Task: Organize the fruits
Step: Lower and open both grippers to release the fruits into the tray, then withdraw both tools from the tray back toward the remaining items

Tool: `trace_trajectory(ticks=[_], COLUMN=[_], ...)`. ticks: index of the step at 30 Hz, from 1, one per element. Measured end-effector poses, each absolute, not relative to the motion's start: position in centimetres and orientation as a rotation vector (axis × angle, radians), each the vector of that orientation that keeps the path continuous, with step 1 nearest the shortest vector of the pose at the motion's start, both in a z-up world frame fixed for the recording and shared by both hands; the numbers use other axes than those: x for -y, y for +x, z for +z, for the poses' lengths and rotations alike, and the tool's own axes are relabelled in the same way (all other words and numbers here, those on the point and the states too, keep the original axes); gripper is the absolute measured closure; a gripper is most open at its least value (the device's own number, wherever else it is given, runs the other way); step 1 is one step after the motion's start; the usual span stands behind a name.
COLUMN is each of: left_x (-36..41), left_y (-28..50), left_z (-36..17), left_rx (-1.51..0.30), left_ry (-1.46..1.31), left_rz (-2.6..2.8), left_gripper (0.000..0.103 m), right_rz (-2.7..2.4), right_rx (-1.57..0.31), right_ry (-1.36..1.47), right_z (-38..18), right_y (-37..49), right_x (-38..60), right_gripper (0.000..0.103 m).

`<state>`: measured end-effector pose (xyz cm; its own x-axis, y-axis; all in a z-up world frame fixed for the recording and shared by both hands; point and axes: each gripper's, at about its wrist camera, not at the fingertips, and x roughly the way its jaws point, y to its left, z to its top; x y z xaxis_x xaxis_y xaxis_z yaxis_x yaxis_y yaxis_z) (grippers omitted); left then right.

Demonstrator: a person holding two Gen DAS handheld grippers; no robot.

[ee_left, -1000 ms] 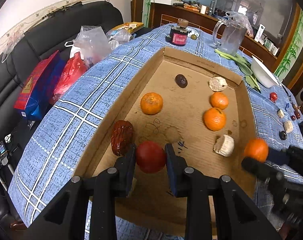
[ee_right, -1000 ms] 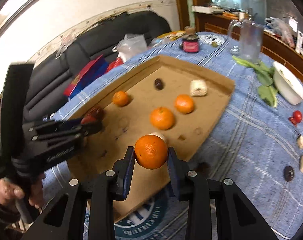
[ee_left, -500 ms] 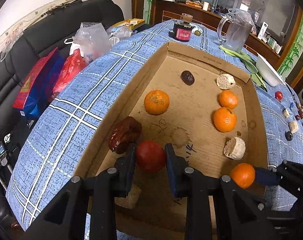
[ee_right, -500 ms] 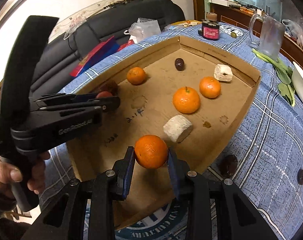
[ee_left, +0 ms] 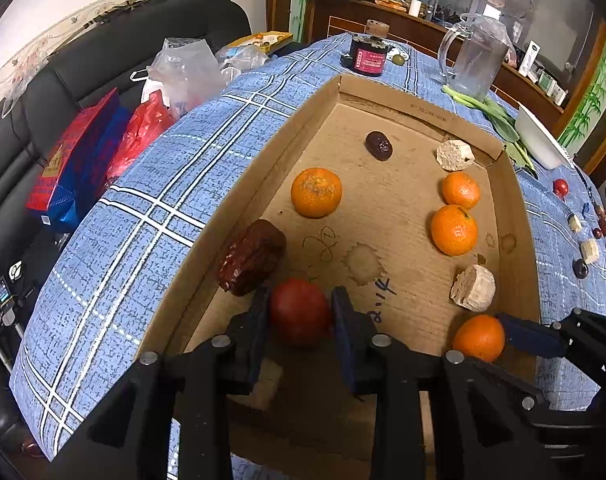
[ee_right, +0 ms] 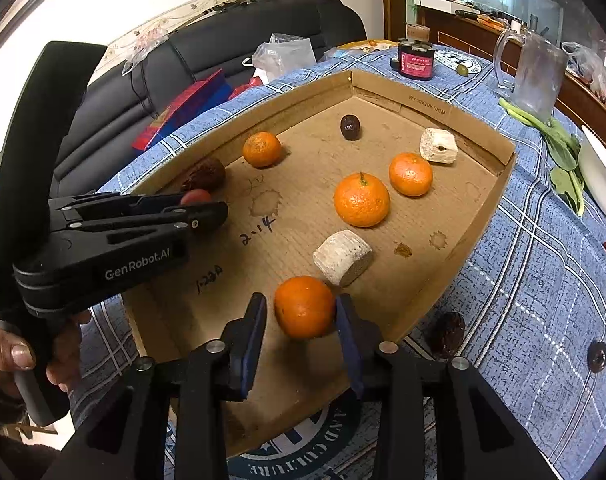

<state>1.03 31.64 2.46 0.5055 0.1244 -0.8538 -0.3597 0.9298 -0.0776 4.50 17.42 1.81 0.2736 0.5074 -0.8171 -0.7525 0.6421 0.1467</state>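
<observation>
Left wrist view: your left gripper (ee_left: 300,312) is clamped on a red tomato (ee_left: 300,311), both pads against its sides, low inside the cardboard box (ee_left: 263,148). A big dried date (ee_left: 251,257) lies just ahead-left of the fingertips, against the box's left wall; tight room there. Bare cardboard opens ahead and to the right, up to one orange (ee_left: 316,192) straight ahead. Two more oranges (ee_left: 455,229) and a pale chunk (ee_left: 473,288) line the right wall. A second pale chunk (ee_left: 266,378) sits under your left finger. Far right, your right gripper (ee_left: 483,338) shows at the near-right corner with its orange.

Right wrist view: your right gripper (ee_right: 301,314) has the held orange (ee_right: 304,312) between its fingers; the right pad touches it, the left pad shows a sliver of gap, so whether it is gripped cannot be told. The pale chunk (ee_right: 342,257) lies just ahead of it. The box's right rim (ee_right: 475,240) runs close on your right. Open floor lies ahead-left, toward the left gripper (ee_right: 201,208).
</observation>
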Motion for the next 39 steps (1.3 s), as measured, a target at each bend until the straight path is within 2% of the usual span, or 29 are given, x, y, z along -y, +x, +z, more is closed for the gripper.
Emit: trace_trajectory(ticks=[2, 18, 22, 31, 39], left_x=[-31.5, -29.9, -28.4, -21.1, -12.0], left_y=[0.9, -0.2, -0.5, 0.7, 3.7], left_z=[2.7, 4.7, 5.6, 7.8, 7.5], left_rx=[-0.992, -0.952, -0.935, -0.89, -0.916], left_ry=[-0.25, -0.222, -0.197, -0.086, 0.028], left_rz=[0.306, 0.309, 0.311, 0.232, 0.099], left_gripper=[0.061, 0.058, 0.049, 0.029, 0.026], right_rz=[0.86, 0.814, 0.781, 0.627, 0.423], right_rx=[-0.958, -0.901, -0.912, -0.951, -0.941], right_ry=[-0.301, -0.254, -0.229, -0.121, -0.009], right_z=[2.0, 4.6, 4.5, 3.5, 3.8], right_y=[4.2, 1.8, 1.2, 1.7, 5.6], right_x=[-17.4, -12.8, -10.1, -1.0, 9.4], right_gripper=[0.053, 0.052, 0.052, 0.052, 0.042])
